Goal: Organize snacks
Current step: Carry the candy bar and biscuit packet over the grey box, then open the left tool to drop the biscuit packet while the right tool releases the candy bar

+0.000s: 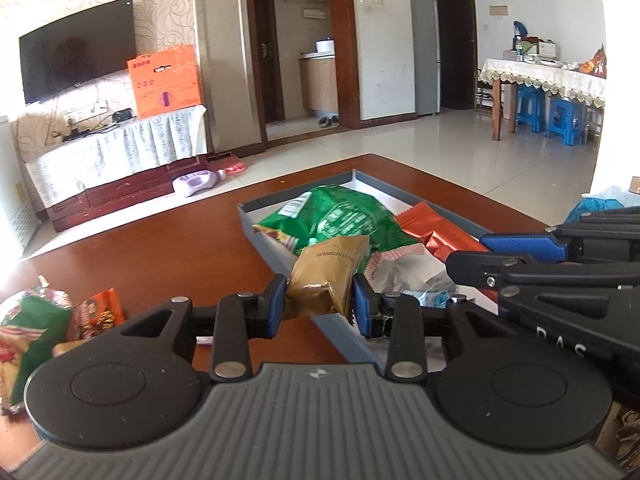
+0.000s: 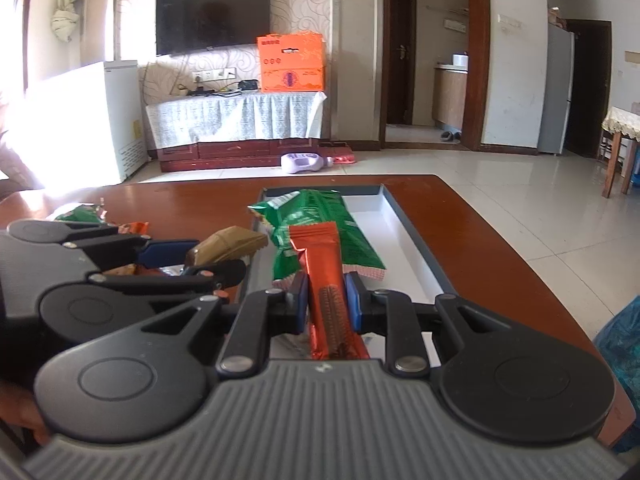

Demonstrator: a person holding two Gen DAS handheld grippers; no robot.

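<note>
Left gripper (image 1: 320,300) pinches gold packet (image 1: 326,276); right gripper (image 2: 328,306) pinches orange bar (image 2: 326,280) — both probably above tray (image 2: 416,236); crowding risks collision.

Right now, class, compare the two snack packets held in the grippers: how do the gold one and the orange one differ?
The gold packet is short and puffy, while the orange packet is long, slim and flat. The gold packet sits in the left gripper over the tray's near edge; the orange packet sits in the right gripper above the tray's inside. Both are shiny foil wrappers clamped between blue-padded jaws.
</note>
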